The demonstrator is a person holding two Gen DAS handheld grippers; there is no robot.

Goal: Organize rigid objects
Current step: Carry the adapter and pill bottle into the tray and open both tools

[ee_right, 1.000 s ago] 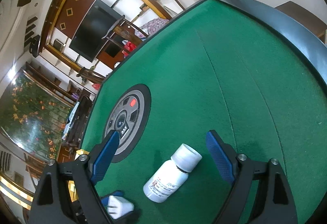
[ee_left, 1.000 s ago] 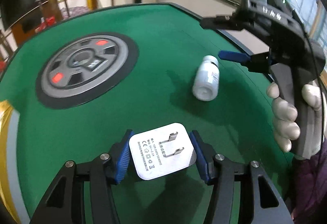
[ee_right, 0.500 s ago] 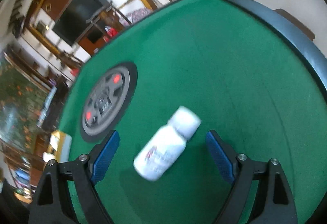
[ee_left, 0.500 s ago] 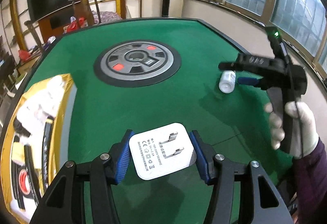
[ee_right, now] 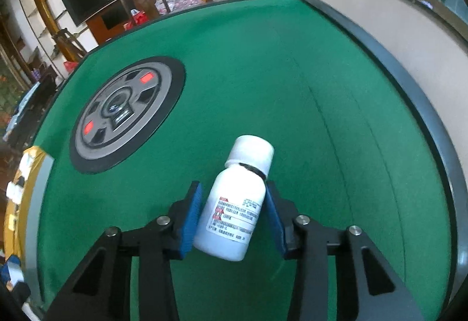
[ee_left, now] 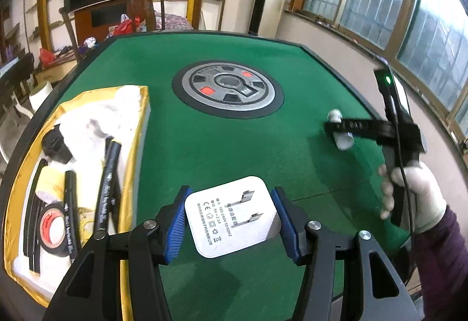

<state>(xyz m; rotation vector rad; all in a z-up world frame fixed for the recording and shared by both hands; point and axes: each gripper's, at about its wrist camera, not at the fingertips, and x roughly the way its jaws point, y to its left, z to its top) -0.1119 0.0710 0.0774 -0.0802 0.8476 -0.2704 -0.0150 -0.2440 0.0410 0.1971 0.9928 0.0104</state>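
White plastic is seen in the left wrist view: a charger plug (ee_left: 231,217) is pinched between the blue pads of the left gripper (ee_left: 231,221), held above the green table (ee_left: 204,151) beside a yellow tray (ee_left: 137,128) of items. In the right wrist view, a white bottle (ee_right: 234,204) lies between the closing pads of the right gripper (ee_right: 232,221), both pads touching it.

White flat-pin charger (ee_left: 232,217) held above green felt, white labelled bottle (ee_right: 234,209) lying on felt
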